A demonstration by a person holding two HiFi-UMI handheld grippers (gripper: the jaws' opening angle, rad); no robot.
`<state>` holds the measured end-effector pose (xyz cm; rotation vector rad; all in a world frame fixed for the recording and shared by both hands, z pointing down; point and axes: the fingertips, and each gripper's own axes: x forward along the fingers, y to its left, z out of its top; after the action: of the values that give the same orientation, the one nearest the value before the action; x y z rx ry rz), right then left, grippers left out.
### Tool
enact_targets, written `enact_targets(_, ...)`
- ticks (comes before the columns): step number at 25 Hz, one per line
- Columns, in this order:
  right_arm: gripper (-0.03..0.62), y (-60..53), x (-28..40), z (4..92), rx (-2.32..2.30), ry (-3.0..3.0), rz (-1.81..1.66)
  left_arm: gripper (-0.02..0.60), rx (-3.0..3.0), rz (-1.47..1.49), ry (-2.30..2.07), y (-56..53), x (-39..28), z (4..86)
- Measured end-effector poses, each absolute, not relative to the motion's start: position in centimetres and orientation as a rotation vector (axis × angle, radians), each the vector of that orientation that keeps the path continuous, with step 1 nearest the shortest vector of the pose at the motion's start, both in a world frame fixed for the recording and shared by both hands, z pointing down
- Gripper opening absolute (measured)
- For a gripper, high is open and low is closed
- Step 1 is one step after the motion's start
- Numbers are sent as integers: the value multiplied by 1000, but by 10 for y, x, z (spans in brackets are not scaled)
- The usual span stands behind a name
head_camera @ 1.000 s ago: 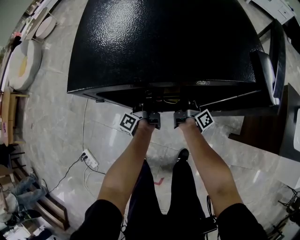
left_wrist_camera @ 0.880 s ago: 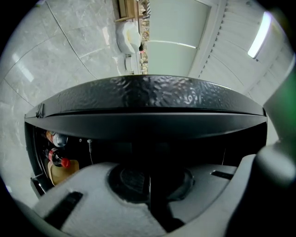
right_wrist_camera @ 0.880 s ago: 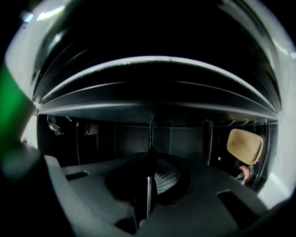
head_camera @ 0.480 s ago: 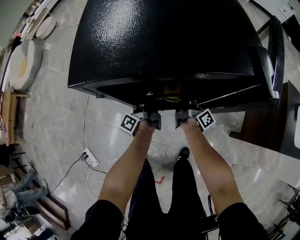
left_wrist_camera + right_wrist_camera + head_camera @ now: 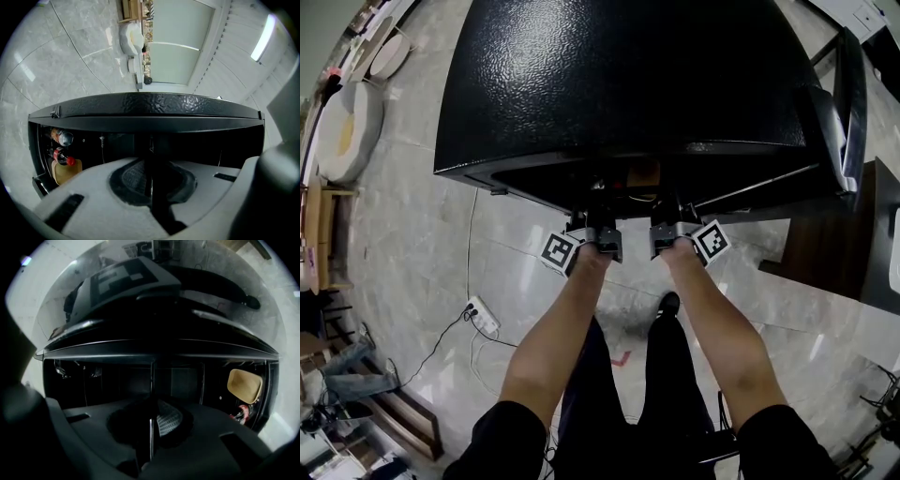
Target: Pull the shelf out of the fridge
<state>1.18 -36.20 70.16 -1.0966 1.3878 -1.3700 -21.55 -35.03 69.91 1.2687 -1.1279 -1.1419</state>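
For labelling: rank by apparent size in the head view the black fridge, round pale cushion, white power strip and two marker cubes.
1. black fridge, by far
2. round pale cushion
3. left marker cube and right marker cube, alike; nearer the camera
4. white power strip, only slightly smaller: unsure

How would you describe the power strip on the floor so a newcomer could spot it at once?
In the head view, find the big black fridge, then drop to the pale floor below its left corner. Left of the person's legs lies the power strip: the only white block there, trailing thin cables.
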Motion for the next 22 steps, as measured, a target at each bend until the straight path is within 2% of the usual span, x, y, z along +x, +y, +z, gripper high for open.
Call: enact_targets(22, 32, -338, 14, 703, -1072, 1392, -1385, 29, 1269, -1126, -1121, -328, -212, 697)
